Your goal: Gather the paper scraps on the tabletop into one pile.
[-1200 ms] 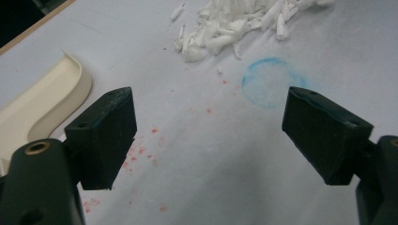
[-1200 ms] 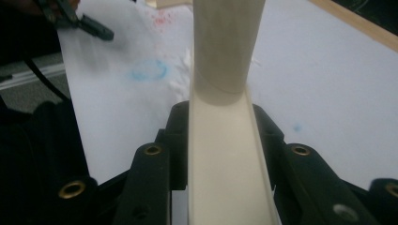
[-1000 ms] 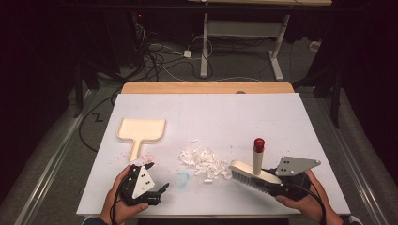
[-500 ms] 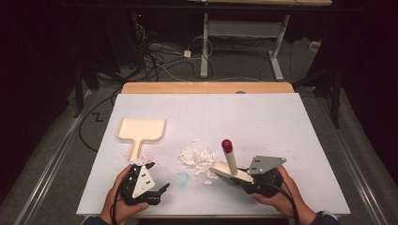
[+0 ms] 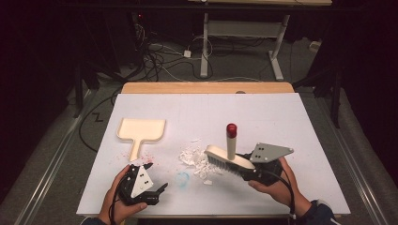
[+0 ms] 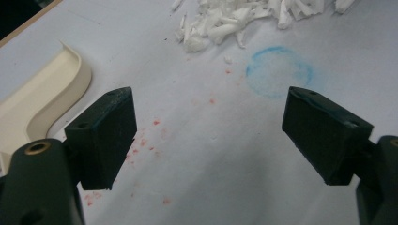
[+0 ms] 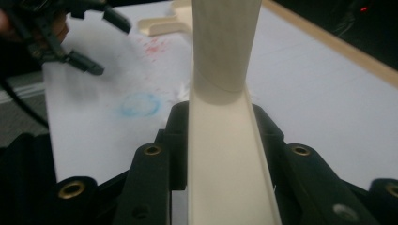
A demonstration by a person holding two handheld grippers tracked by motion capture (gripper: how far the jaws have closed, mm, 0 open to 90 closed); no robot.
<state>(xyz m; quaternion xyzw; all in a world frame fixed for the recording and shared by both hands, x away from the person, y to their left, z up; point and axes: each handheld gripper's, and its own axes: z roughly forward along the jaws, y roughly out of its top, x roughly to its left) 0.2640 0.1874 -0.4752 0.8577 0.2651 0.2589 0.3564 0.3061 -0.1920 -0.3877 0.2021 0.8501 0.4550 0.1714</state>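
1. The white sheet-covered table [image 5: 300,122] carries everything; a faint blue ring stain [image 6: 279,71] and red specks mark it near the front.
2. The cream plastic dustpan [image 5: 141,130] lies flat at the left, well apart from the debris.
3. The cream hand brush with a red-capped upright handle [image 5: 229,157] is clamped in the right gripper [image 5: 248,169], its bristles touching the pile's right edge.
4. The left gripper [image 6: 209,133] hovers empty, jaws wide apart, near the dustpan's handle.
5. The pile of white paper scraps [image 5: 197,158] sits at centre.
6. Judged step: sweeping scraps together; next, the left gripper should likely grasp the dustpan.
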